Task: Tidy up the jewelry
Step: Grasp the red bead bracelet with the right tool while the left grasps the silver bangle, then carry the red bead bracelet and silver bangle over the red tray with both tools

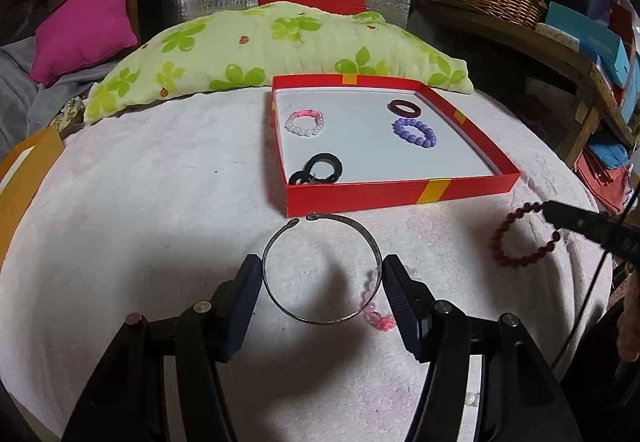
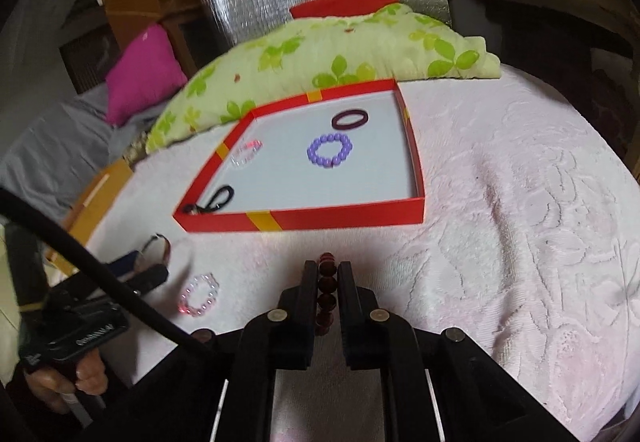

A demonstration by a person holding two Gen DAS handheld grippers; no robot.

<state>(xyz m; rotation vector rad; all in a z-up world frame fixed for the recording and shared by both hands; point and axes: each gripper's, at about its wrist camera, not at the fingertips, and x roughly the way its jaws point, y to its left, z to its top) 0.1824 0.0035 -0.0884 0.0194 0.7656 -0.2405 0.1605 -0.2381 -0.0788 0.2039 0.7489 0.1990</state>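
1. Both grippers are working the pink blanket (image 2: 520, 181) on the bed, just on the near side of the red box (image 1: 400, 197).
2. The left gripper (image 1: 322, 274) has its fingers (image 1: 250, 278) spread wide, one on each side of the metal bangle (image 1: 276, 302). The bangle lies flat between them, its open gap pointing away toward the box wall. The fingers look very close to the band or just brushing it, but I can't tell if they're gripping.
3. The right gripper (image 2: 328, 276) has its fingers pinched on the dark red bead bracelet (image 1: 520, 264). In its own view the beads run in a line straight out along the fingers.
4. The box sits straight ahead of the left gripper and ahead and a bit left of the right one. I'd guess either piece just needs a lift over the near wall.
5. A pink bead bracelet (image 2: 199, 296) lies on the blanket right beside the bangle, under the left gripper's right finger, so it could get snagged.
6. Already in the box: a purple bead bracelet (image 1: 414, 133), dark ring (image 1: 404, 107), pink-and-white bracelet (image 1: 305, 123), black rings (image 1: 320, 169).
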